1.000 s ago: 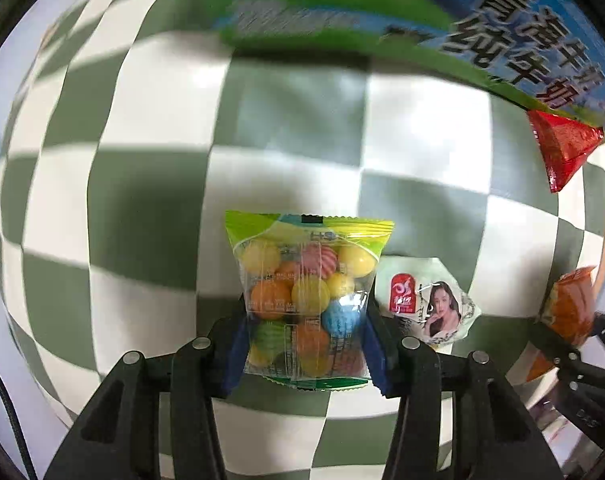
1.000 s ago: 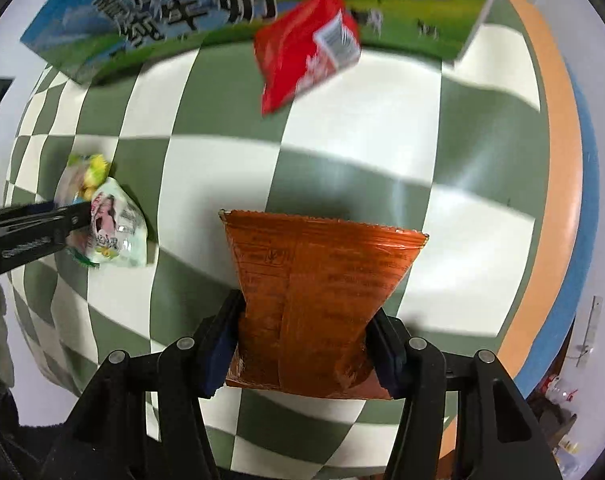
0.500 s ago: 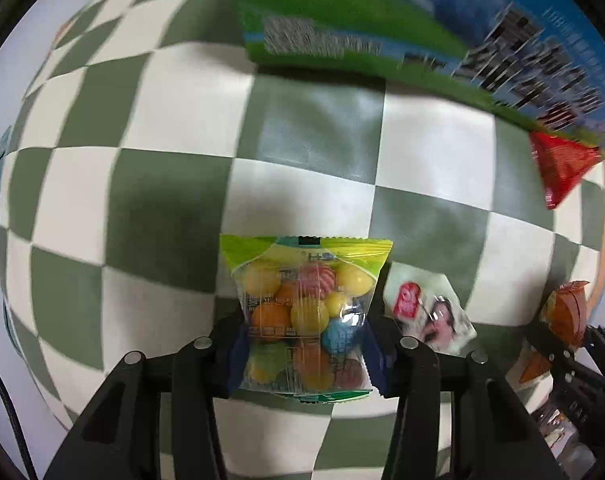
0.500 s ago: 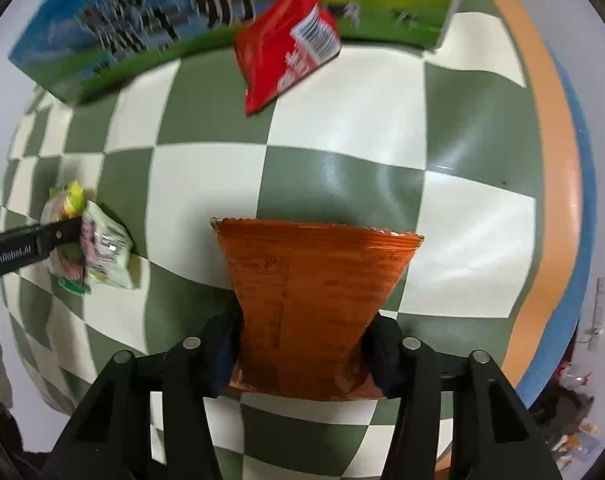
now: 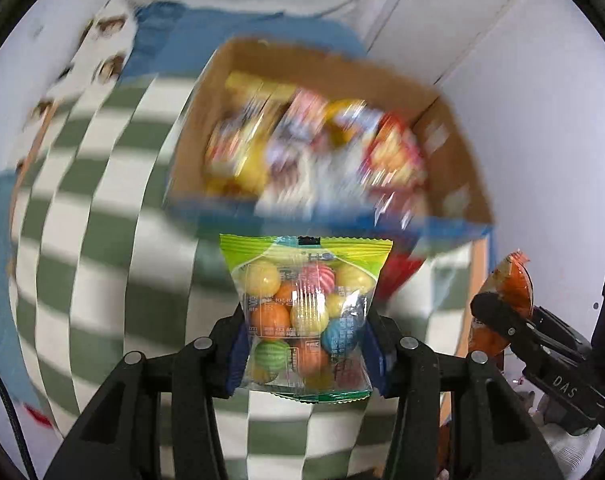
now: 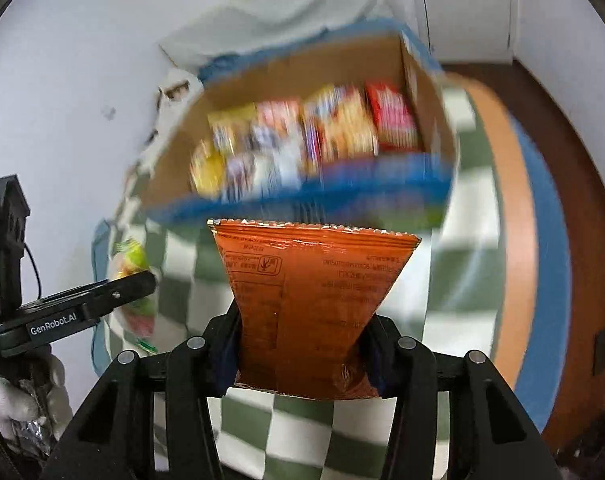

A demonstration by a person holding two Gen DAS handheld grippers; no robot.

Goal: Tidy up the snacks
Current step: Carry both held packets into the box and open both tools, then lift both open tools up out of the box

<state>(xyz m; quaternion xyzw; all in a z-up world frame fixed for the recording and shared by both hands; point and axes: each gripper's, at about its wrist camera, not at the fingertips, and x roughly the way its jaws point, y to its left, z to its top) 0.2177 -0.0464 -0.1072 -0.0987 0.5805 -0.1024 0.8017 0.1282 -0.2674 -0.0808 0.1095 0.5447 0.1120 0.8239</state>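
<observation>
Both views have tilted up since a second ago: the open cardboard box (image 5: 458, 168) of blurred snack packs now fills the background, where only its printed side showed before. The left tool (image 5: 306, 344) stays clamped on the candy bag (image 5: 304, 312), just in front of the box. The right tool (image 6: 304, 354) still pinches the orange packet (image 6: 310, 304), also before the box, above the checkered counter (image 6: 462, 264).

My right gripper (image 6: 302, 356) clamps the orange snack bag (image 6: 310, 304) by its lower end, upright. Beyond it, blurred: open cardboard box (image 6: 302, 72) packed with snack packs, on checkered cloth (image 6: 466, 248). Left gripper (image 6: 102, 300) at frame left grips a candy bag (image 6: 132, 260).
</observation>
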